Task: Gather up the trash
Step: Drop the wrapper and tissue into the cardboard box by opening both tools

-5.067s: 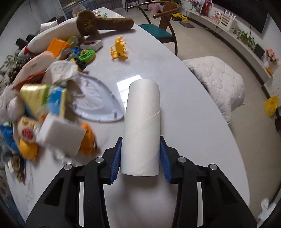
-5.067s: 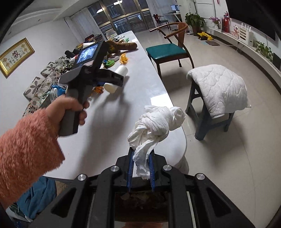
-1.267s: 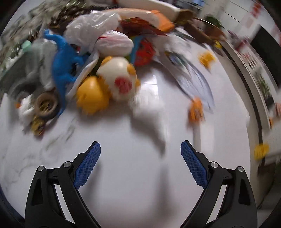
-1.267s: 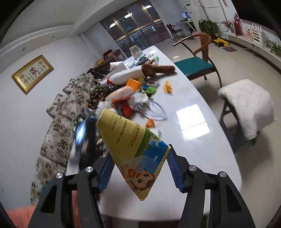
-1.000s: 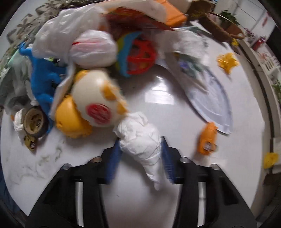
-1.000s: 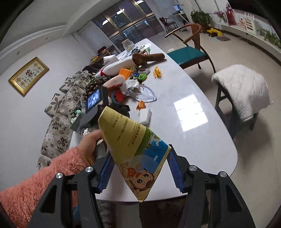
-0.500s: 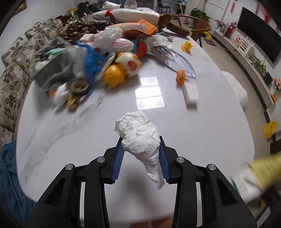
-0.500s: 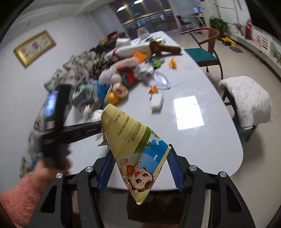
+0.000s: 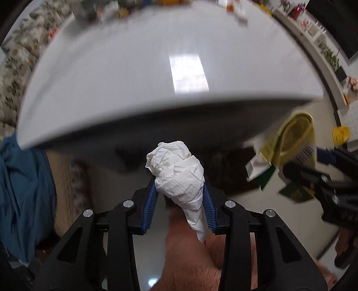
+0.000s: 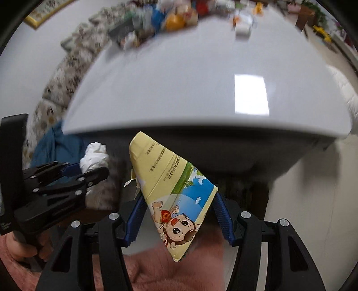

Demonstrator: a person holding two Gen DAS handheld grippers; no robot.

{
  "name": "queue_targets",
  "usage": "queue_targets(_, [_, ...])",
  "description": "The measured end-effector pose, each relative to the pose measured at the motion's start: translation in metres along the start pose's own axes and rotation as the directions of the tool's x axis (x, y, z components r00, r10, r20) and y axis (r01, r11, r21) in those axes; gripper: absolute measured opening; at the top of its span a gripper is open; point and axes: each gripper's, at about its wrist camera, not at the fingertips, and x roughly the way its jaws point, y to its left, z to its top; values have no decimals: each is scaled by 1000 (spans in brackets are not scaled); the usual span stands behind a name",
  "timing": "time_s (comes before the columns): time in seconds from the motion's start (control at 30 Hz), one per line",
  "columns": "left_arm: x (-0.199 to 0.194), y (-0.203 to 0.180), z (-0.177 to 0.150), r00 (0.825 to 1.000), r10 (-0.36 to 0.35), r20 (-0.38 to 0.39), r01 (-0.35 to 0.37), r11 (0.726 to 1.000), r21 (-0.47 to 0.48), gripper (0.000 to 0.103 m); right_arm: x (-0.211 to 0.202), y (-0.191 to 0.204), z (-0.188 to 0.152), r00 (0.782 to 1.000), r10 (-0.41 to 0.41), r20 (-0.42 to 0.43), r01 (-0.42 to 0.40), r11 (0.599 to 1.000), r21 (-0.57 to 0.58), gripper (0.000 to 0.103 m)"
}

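White crumpled tissue (image 9: pixel 179 172) sits clamped in the left gripper (image 9: pixel 179 201); right gripper (image 10: pixel 179 219) grips a flattened carton (image 10: pixel 172 190). Both are off the counter (image 9: pixel 134 73); disposal remains, clutter left.

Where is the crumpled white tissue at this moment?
The crumpled white tissue sits clamped in the left gripper, off the near edge of the white table; in the right wrist view it shows left of the cartoon carton.

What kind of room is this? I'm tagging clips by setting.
Most likely a home living or dining room: a big white table with toys and clutter at its far end, a patterned sofa along the wall, and a framed picture.
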Motion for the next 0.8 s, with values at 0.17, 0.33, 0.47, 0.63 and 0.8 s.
queue_targets(0.17, [85,1,-26,992,18,-123,-18,1000,4,37,65,-20,-23,994,-63,-86,66,997,26,57])
queue_targets(0.33, [188,0,-45,970,28,-241,-26,1000,11,37,145,-56,-40,978,-150,-147,156,987,31,57])
queue_targets(0.47, [266,-2,-52,956,26,-292,-14,999,43,38,200,-84,-48,964,-192,-184,202,978,42,61])
queue_targets(0.63, [349,-4,-55,899,65,-433,-23,994,103,78,247,-111,-47,926,-309,-216,325,945,42,92])
queue_targets(0.8, [367,3,-61,870,81,-486,-38,994,99,78,254,-119,-46,924,-309,-226,329,942,59,95])
